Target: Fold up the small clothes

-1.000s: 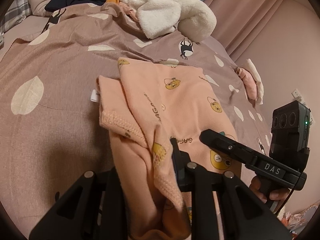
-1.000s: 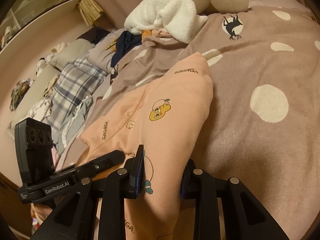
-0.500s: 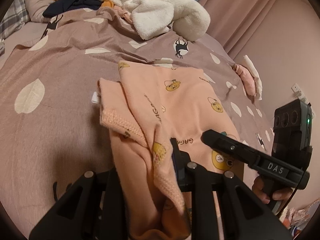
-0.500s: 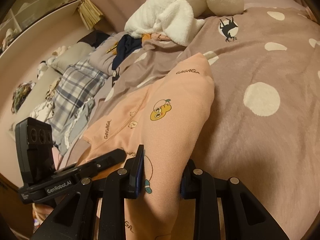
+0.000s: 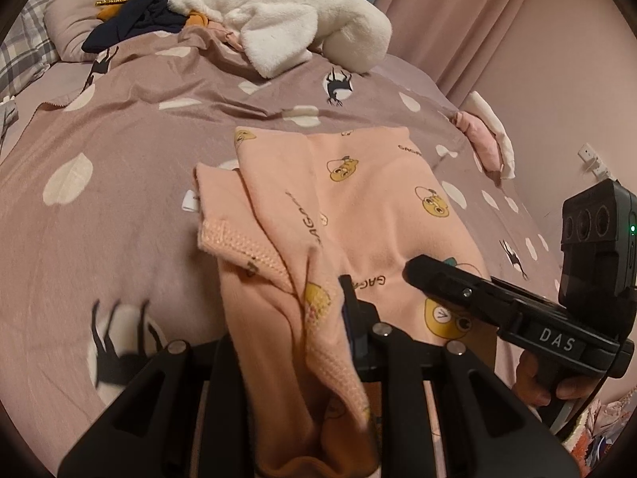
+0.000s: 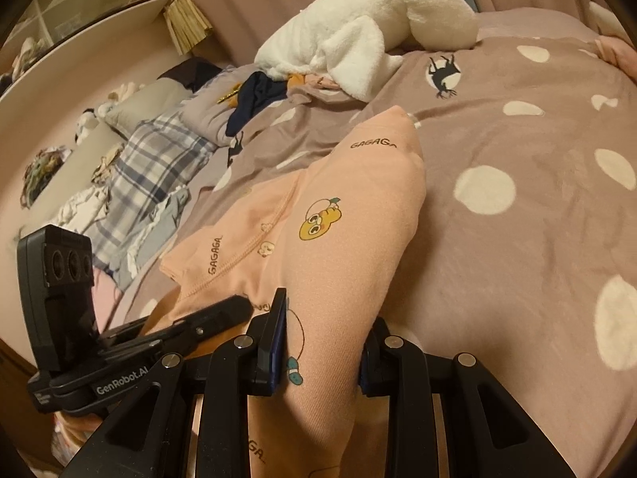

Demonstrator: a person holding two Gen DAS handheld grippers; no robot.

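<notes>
A small peach garment (image 5: 370, 207) with yellow cartoon prints lies on the mauve spotted bedspread (image 5: 99, 215); it also shows in the right wrist view (image 6: 330, 239). My left gripper (image 5: 294, 318) is shut on its ribbed hem at the near left, cloth draped over the left finger. My right gripper (image 6: 322, 342) is shut on the garment's near edge, cloth bunched between the fingers. The right gripper also shows at the right of the left wrist view (image 5: 422, 271). The far part of the garment rests flat on the bed.
A white fleece blanket (image 5: 286, 20) and dark clothes (image 5: 135, 20) lie at the bed's far end. A plaid pillow (image 6: 159, 159) lies left. A folded pink and white cloth (image 5: 485, 139) sits near the right edge. Curtains (image 5: 458, 12) hang behind.
Both grippers have moved forward over the bed with the garment's near edge still held. The far part of the garment has stayed in place.
</notes>
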